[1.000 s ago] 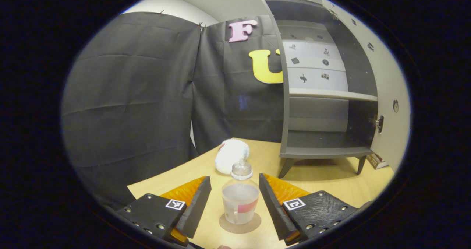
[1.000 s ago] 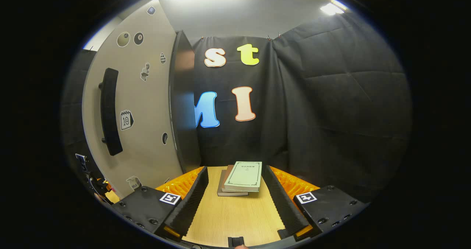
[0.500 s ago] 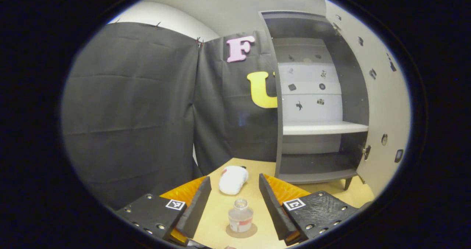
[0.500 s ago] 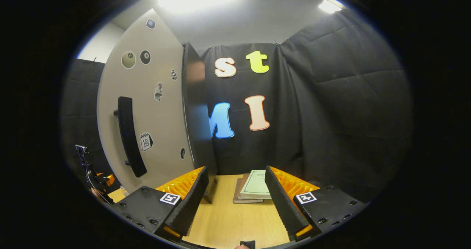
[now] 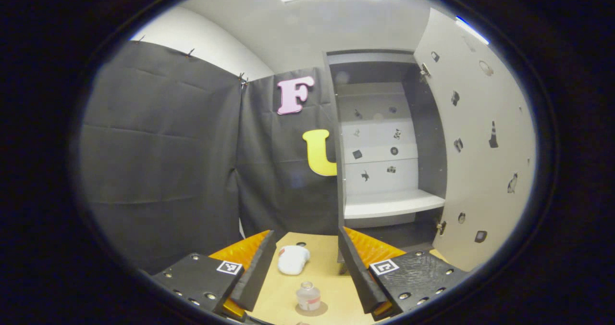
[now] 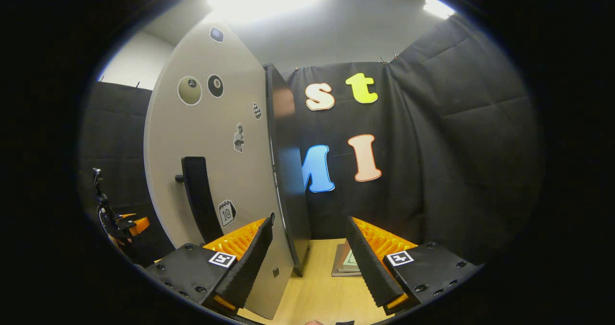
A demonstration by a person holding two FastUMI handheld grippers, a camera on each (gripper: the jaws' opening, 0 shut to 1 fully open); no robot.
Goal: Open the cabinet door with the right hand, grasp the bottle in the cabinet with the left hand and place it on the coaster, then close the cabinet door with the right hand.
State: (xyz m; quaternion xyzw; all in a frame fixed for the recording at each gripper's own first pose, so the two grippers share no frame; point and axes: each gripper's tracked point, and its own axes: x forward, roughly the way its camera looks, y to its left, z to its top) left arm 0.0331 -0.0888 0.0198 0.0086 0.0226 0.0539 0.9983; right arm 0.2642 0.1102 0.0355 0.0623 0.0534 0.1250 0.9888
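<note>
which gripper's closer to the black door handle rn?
Right. The right gripper sits close beside the open cabinet door, the black door handle just ahead to its left. The left gripper is back over the clear bottle on its coaster.

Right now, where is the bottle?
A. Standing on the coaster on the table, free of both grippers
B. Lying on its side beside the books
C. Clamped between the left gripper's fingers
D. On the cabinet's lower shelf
A: in the left gripper view the bottle stands upright on the coaster, with the left gripper open and clear of it.
</note>
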